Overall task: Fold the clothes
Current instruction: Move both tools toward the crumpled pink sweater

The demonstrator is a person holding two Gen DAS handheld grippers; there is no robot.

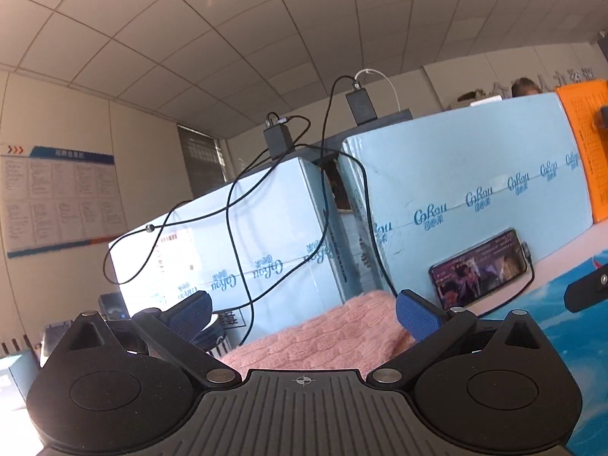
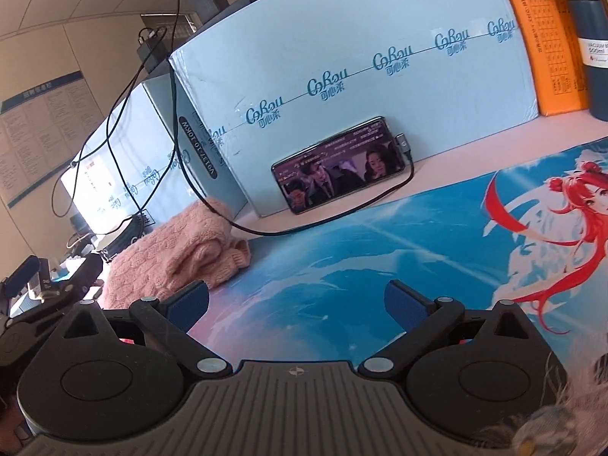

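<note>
The right gripper, jaws apart and empty, hovers over the tabletop; the pink sweater lies bunched, perhaps folded, ahead-left. The left gripper gapes above it. Any grasp should pinch one edge.

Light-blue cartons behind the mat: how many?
2. One carton stands behind the propped phone; the other carton sits left of it, past the pink sweater. More may be hidden.

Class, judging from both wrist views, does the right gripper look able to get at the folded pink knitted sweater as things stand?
Probably yes. The right gripper has open, empty jaws, and only bare printed blue mat separates it from the folded pink knitted sweater. The black cable runs behind it.
</note>
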